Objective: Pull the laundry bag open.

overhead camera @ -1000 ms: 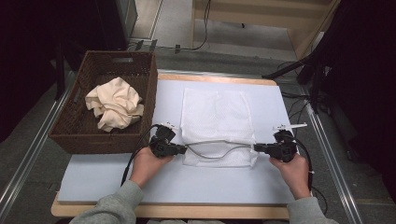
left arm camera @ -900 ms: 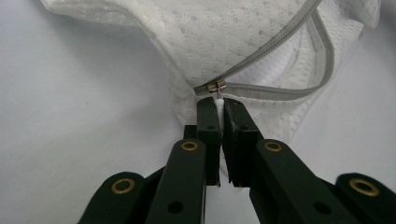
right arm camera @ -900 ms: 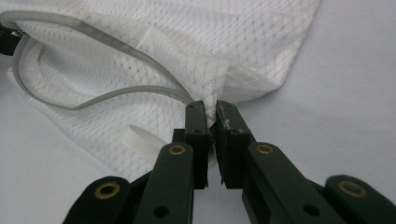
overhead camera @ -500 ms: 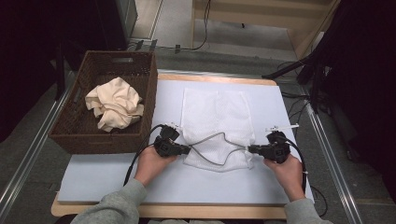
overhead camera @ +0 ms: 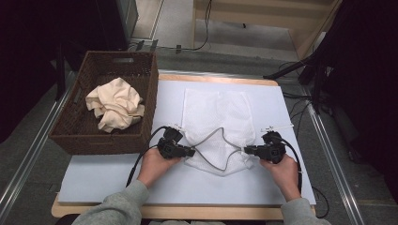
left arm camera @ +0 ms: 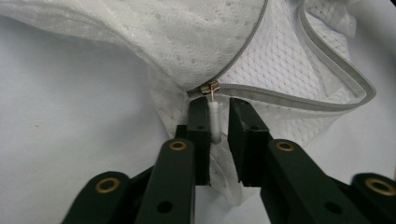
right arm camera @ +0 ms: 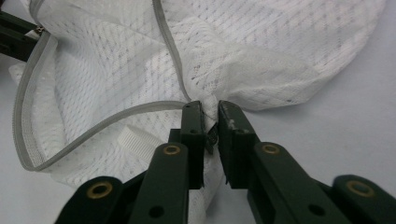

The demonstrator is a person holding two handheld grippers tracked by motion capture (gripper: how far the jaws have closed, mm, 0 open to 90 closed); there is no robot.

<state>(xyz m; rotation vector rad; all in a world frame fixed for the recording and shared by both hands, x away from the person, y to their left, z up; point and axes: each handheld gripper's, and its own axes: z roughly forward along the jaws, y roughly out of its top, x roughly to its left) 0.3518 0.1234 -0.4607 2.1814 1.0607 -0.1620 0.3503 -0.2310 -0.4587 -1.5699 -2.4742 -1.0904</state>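
While the mesh bag (overhead camera: pixel 213 122) lies between them, each claw pinches its zipper end.

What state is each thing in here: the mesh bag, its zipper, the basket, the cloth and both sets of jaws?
Mesh laundry bag: lying flat on the table, near edge lifted and bunched.
Zipper: open, its grey tape gaping in a loop.
Zipper pull: between the left jaws.
Left gripper: jaws nearly closed around the pull.
Right gripper: jaws pinching the bag's corner.
Wicker basket: upright, holding the cloth.
Cream cloth: crumpled.
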